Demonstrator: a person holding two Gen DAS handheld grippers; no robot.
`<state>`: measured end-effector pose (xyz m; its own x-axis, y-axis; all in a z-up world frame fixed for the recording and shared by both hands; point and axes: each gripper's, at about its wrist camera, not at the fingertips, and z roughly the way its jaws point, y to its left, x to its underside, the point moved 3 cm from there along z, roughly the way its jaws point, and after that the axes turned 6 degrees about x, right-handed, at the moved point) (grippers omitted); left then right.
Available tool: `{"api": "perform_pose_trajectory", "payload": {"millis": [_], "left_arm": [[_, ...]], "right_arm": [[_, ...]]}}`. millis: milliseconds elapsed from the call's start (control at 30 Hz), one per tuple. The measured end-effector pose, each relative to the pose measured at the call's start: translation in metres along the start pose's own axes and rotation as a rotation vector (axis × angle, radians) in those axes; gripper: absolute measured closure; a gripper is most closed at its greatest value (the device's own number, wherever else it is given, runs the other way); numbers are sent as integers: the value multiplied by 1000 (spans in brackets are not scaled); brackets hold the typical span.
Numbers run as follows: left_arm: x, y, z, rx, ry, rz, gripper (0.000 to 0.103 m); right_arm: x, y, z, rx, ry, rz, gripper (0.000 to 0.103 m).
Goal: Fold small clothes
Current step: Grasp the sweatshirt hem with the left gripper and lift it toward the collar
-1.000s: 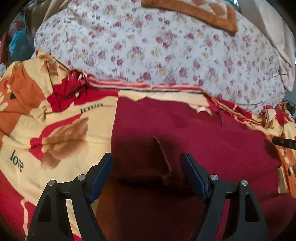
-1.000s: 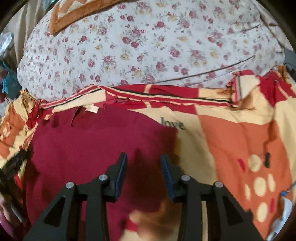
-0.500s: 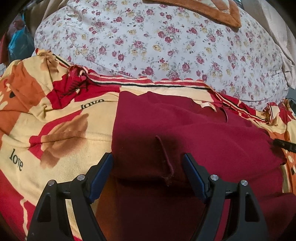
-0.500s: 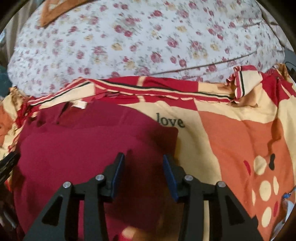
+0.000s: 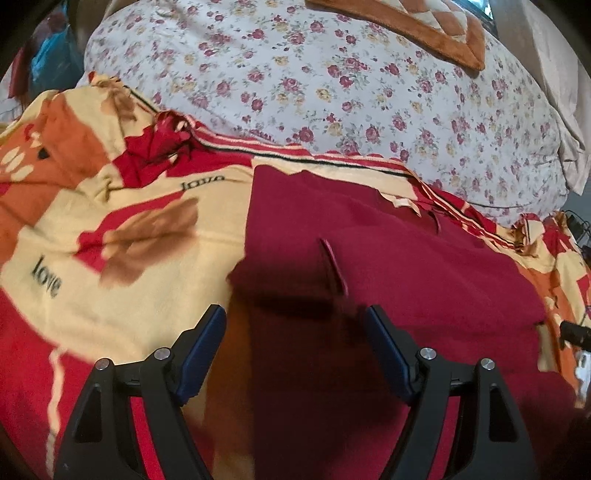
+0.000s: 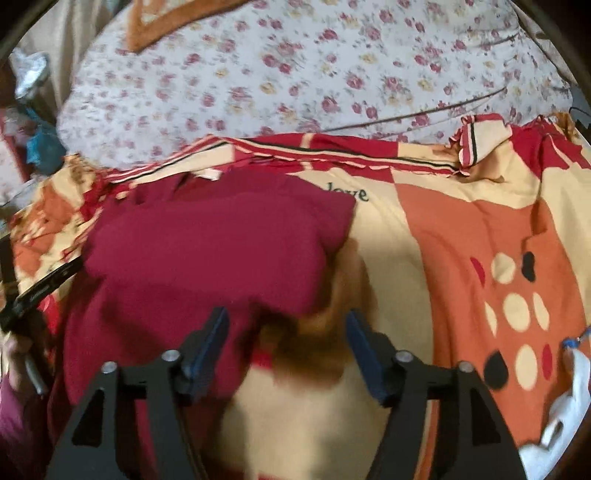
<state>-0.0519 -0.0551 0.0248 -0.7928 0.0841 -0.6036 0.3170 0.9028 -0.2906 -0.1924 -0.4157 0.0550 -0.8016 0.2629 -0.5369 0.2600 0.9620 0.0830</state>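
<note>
A dark red garment [image 5: 388,266] lies folded on the patterned blanket [image 5: 122,266], a small fold edge sticking up at its middle. My left gripper [image 5: 295,332] hangs open just above the garment's near left part, its pads clear of the cloth. In the right wrist view the garment [image 6: 221,251] shows a folded flap with its corner toward the word "love". My right gripper [image 6: 286,332] hovers over the garment's near right edge. Its jaws are opening, and cloth lies below them but is not pinched. The left gripper's tip [image 6: 40,291] shows at the left edge.
A large floral pillow [image 5: 351,92] fills the back, with a brown cushion [image 5: 424,33] on top. Blue bags [image 5: 48,62] sit at the far left. A white object [image 6: 565,417] lies at the blanket's right edge. A hand [image 6: 18,362] shows at the lower left.
My right gripper's jaws have spread wide and it has drawn back toward the right, off the red cloth. My left gripper has shifted slightly; its jaws stay wide.
</note>
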Motion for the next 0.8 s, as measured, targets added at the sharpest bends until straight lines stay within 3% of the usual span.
{"api": "perform_pose_trajectory", "payload": {"millis": [100,267,467,800], "left_arm": [[16,-1,-27,-10,-12,-9,44],[52,-5,-60,-13,37,17,44],[85,-12,-89,48,87,-34,44],[136,-26,-99,62,185,-24,44]], "right_arm": [[22,5,-16,-62,31,-37,29],[58,9,-40,-180,55,-45,29],[95,23,-56,-287,73,-72,25],[158,38,-52,-280,143,-144,25]]}}
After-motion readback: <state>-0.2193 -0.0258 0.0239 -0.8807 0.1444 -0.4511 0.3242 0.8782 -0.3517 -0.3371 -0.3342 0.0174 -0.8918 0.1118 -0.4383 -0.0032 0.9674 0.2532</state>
